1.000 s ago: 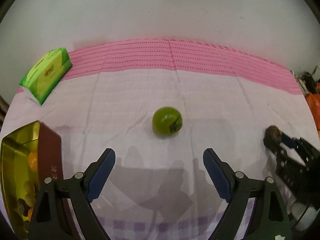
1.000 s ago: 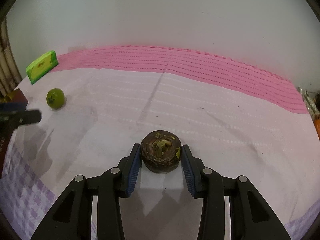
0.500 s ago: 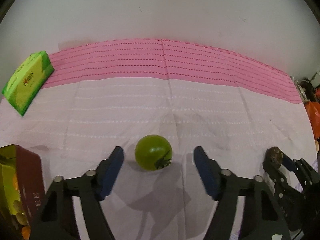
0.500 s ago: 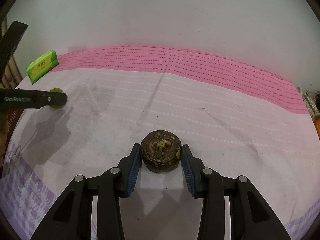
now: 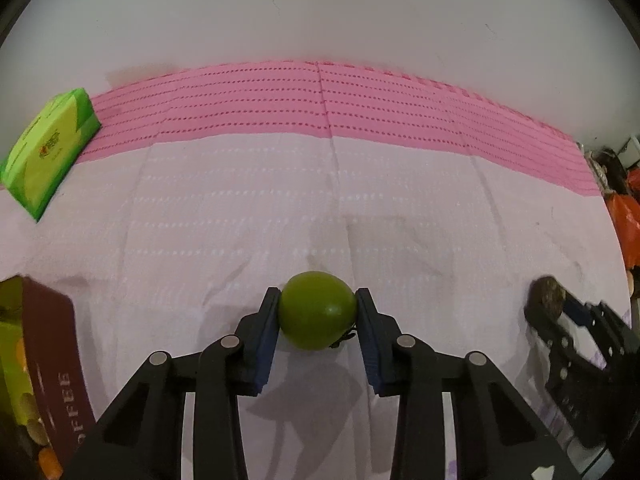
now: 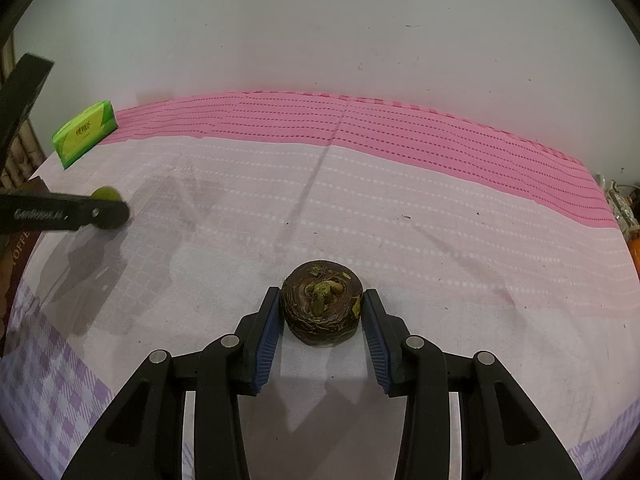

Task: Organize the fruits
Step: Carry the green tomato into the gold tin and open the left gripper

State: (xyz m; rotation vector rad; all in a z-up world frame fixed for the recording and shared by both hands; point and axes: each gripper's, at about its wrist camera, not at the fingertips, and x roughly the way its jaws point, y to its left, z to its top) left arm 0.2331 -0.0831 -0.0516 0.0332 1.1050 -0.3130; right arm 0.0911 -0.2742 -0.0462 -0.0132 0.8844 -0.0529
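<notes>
We note one green fruit [image 5: 316,310] on the cloth-covered surface [image 5: 280,208], between the blue pads [image 5: 267,340] of the left gripper [image 5: 316,320], whose jaws have just been closing and now press it on both sides. A second ago those jaws stood wide and the fruit lay well ahead of them; now it sits right at the fingertips. One dark brown fruit [image 6: 322,308] is clenched in the jaws of the right gripper [image 6: 320,320], both pads touching its sides, same grip as a second ago. Count: two fruits, two grippers, one green packet [image 5: 46,152] at the far left on the pink band, one brown box [image 5: 52,364] at the near left with round orange and pale things inside, too blurred to name.
</notes>
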